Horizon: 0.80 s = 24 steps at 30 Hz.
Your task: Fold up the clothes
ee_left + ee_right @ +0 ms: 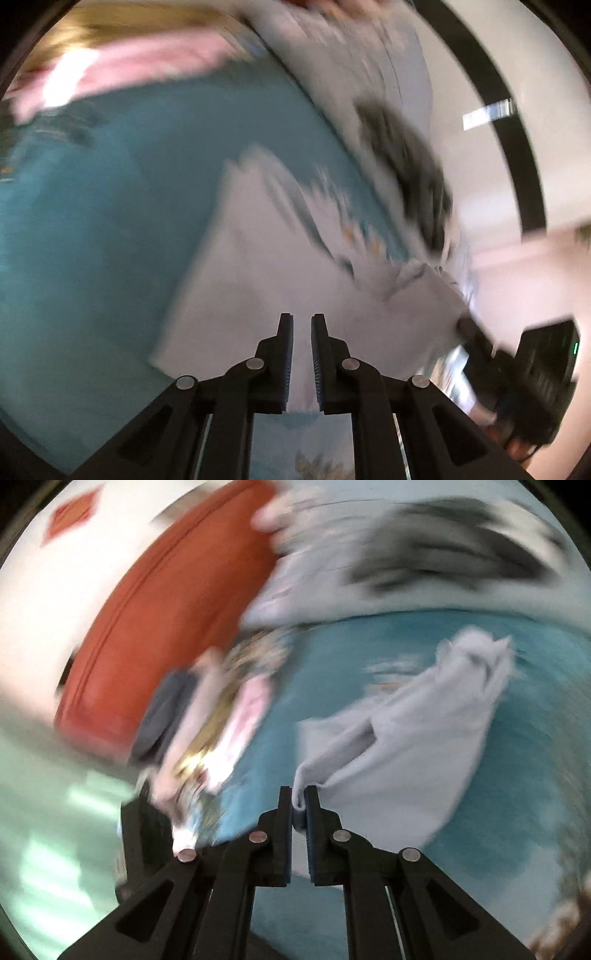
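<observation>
Pinching a hem of the pale grey garment (pixel 406 738), the right gripper (pixel 298 805) is nearly closed on a fold of cloth. The left gripper (pixel 302 332) holds another edge between narrow jaws, the garment (pixel 266 280) hanging just ahead of both. Soft, light and limp, it likely handles best by corners. Beyond lies the teal bed cover (pixel 332 664); farthest, a blurred clothes pile (pixel 221 709).

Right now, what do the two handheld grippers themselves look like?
Both match: the left gripper and right gripper have matte black angular linkage arms with round silver pivot pins, and two straight black fingers lined with ribbed blue pads. No cables or sleeves are visible.
</observation>
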Each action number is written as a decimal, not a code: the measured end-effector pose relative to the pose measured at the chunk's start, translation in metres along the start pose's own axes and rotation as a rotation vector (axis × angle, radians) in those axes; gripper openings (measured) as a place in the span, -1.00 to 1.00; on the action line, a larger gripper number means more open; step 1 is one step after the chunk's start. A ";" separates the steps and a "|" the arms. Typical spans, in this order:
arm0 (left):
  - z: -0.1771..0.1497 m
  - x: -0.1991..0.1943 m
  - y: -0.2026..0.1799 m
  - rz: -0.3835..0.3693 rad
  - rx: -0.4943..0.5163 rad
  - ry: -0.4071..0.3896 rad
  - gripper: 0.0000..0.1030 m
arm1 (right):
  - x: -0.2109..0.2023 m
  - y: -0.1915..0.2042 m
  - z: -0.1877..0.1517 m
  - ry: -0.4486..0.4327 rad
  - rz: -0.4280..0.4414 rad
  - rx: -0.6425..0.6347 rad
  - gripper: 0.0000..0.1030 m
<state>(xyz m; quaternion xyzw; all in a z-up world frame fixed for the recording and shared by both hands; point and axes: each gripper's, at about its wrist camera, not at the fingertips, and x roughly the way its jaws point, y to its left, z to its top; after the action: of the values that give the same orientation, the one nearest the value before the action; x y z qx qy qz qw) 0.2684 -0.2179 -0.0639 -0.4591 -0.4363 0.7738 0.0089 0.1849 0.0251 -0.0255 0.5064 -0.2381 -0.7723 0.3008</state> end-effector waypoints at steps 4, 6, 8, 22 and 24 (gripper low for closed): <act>0.025 -0.035 0.050 0.060 -0.137 -0.080 -0.67 | 0.079 0.036 -0.023 0.222 0.019 -0.132 -0.89; 0.024 -0.043 0.067 0.073 -0.166 -0.084 -0.67 | 0.121 0.031 -0.039 0.325 -0.040 -0.112 -0.89; 0.018 -0.034 0.070 0.059 -0.182 -0.066 -0.67 | 0.144 0.025 -0.049 0.364 -0.075 -0.090 -0.88; -0.003 0.015 0.041 0.073 -0.072 0.094 -0.44 | 0.103 0.009 -0.048 0.399 -0.060 -0.139 -0.75; -0.005 0.022 0.042 0.082 -0.071 0.114 -0.38 | 0.082 -0.006 -0.042 0.351 -0.072 -0.102 -0.67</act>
<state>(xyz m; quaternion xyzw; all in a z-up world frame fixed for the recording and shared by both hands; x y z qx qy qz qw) 0.2757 -0.2314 -0.1096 -0.5201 -0.4432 0.7300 -0.0145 0.1971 -0.0310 -0.0981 0.6257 -0.1240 -0.6934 0.3350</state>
